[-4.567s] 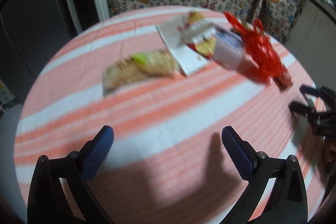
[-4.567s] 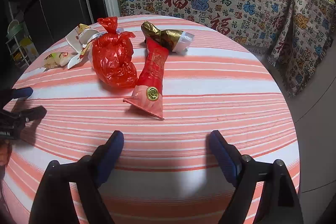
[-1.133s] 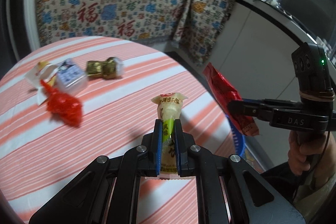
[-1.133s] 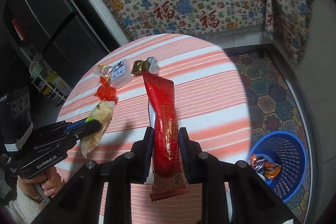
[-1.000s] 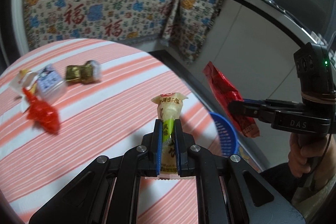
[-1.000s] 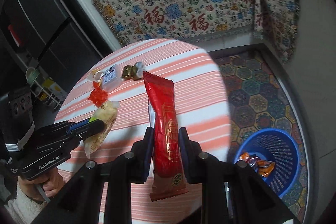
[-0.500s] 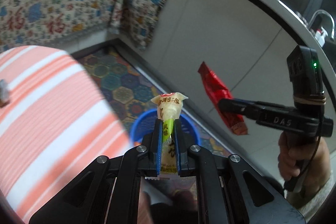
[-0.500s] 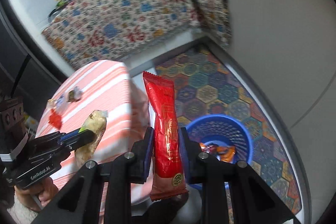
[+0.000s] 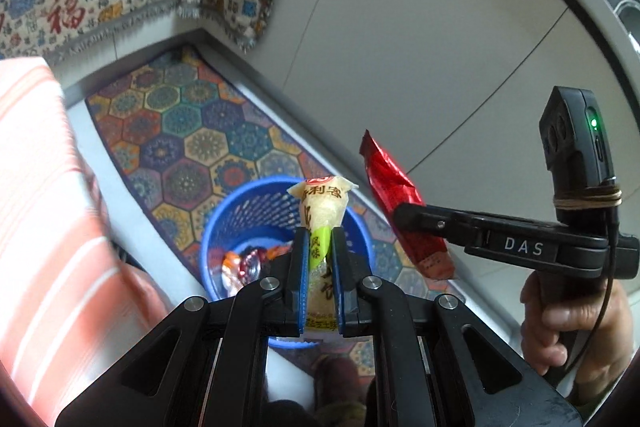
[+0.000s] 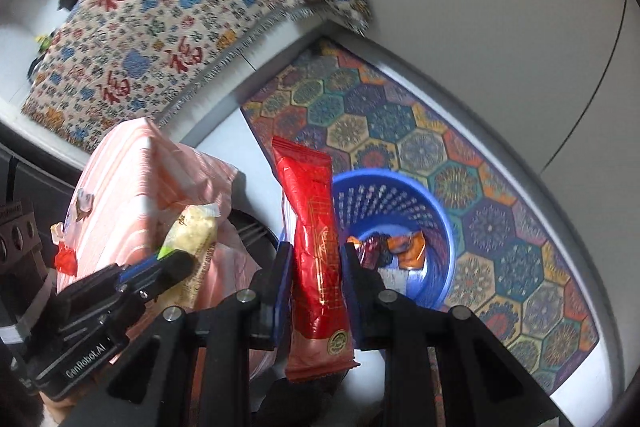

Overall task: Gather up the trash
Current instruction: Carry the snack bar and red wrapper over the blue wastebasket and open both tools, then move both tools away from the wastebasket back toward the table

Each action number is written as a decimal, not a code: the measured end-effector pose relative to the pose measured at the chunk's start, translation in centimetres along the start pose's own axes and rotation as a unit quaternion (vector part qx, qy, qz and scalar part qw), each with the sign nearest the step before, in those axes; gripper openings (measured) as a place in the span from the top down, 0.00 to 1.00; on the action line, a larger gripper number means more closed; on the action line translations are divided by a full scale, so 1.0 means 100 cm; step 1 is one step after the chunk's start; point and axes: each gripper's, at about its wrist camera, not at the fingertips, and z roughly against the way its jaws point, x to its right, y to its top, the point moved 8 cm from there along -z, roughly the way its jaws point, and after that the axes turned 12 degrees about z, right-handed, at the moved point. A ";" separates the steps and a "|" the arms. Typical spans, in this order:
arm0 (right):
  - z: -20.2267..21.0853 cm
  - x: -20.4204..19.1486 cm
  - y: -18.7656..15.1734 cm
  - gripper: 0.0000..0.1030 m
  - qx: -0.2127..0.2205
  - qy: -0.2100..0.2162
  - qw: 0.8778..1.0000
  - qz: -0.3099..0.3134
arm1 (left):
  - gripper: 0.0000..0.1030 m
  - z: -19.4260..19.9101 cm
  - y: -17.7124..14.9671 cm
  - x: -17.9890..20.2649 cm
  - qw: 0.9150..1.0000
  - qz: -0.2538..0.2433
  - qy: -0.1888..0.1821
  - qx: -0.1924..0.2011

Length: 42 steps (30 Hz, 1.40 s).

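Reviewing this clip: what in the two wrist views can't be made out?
- Blue basket contents, left wrist view: partly hidden by the left claw and its pale wrapper.
- Basket's near rim, right wrist view: hidden behind the red wrapper.
- Items on the striped table: too small to identify.

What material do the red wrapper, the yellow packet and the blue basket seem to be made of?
Red wrapper: likely metallised plastic film; it is glossy, with sharp creases.
Yellow packet: probably thin plastic film, partly translucent, with printed characters.
Blue basket: looks like moulded plastic, with a smooth rim and a perforated wall.
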 end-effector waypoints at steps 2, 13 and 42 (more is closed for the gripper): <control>-0.009 0.006 -0.003 0.76 -0.008 0.002 1.000 -0.012 | 0.91 -0.010 -0.001 -0.002 1.000 0.000 0.005 -0.008; -0.043 0.027 -0.008 0.64 -0.033 -0.002 0.999 -0.034 | 0.32 -0.035 -0.002 -0.003 1.000 0.014 0.012 -0.016; 0.082 -0.183 0.012 0.37 0.139 -0.043 0.971 0.191 | 0.09 0.196 -0.056 -0.150 0.976 0.045 0.154 0.145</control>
